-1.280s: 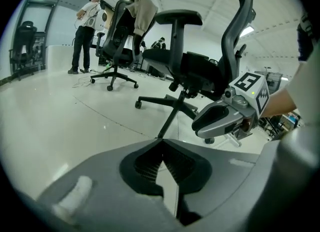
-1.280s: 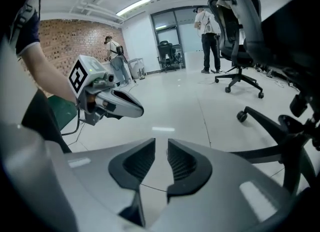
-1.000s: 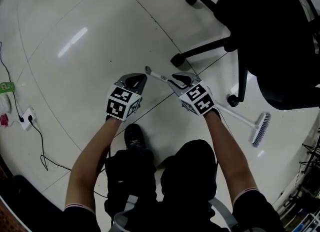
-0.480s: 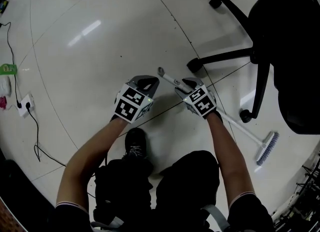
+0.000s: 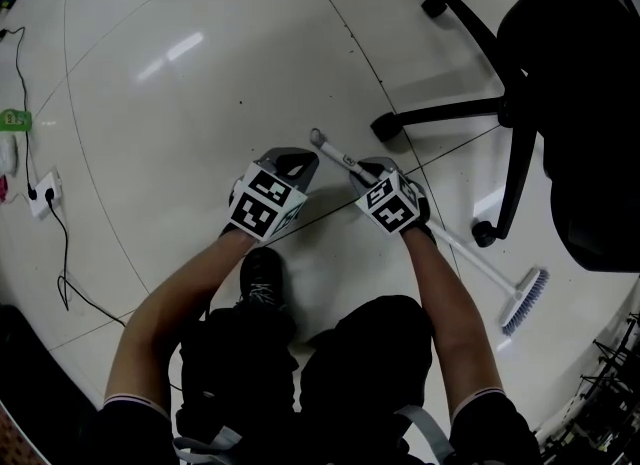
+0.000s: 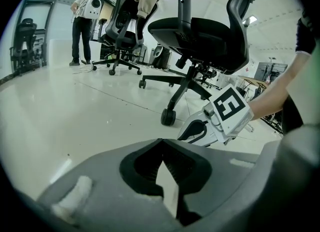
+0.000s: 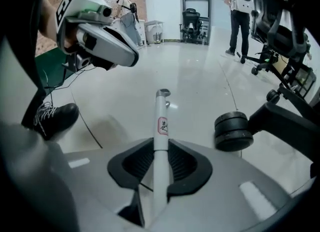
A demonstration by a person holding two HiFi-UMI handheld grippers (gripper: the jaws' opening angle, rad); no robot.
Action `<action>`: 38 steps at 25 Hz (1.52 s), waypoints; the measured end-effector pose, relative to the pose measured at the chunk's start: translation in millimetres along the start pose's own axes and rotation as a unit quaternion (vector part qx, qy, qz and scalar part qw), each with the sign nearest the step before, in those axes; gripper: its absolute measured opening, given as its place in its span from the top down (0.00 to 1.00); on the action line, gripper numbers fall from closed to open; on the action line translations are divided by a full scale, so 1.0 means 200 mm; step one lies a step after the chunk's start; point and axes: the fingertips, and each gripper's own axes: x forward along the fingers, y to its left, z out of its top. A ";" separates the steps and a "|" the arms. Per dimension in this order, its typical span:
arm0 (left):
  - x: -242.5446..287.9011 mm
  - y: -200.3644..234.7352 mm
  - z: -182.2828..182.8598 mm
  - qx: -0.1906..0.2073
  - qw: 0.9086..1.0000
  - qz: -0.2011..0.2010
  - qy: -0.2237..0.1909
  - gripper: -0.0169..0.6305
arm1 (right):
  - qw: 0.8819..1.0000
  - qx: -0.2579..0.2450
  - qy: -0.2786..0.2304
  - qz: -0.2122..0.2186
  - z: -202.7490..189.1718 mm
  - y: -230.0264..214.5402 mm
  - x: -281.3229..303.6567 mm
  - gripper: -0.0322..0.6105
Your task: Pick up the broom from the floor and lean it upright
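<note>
Lower than before; right gripper (image 5: 372,165) just closing, pinching broom (image 5: 470,258) near its 10 o'clock tip, brush toward 4; left gripper (image 5: 290,160) pressed together, empty.

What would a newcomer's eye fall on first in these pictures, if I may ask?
The white broom stretched across the pale floor at centre right, with the right gripper, whose fingers have just been closing on it near its top end. Next comes the big black office chair at upper right, and then the left gripper, empty with its fingers together, just left of the broom's tip.
</note>
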 end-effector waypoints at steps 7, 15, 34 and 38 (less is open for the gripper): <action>-0.11 0.03 0.05 0.005 1.000 0.014 -0.019 0.97 | 0.999 -0.004 -0.049 -0.008 0.15 0.00 -0.21 0.81; -0.39 -0.02 0.40 0.020 0.998 0.010 -0.054 0.97 | 0.993 0.013 -0.113 -0.017 0.53 0.01 -0.74 0.81; -1.64 -0.74 1.71 0.101 0.987 -0.015 -0.126 0.97 | 0.970 0.074 -0.221 -0.067 1.34 0.31 -2.49 0.81; -1.81 -0.93 1.83 0.097 0.988 -0.022 -0.123 0.97 | 0.965 0.091 -0.230 -0.085 1.34 0.37 -2.81 0.81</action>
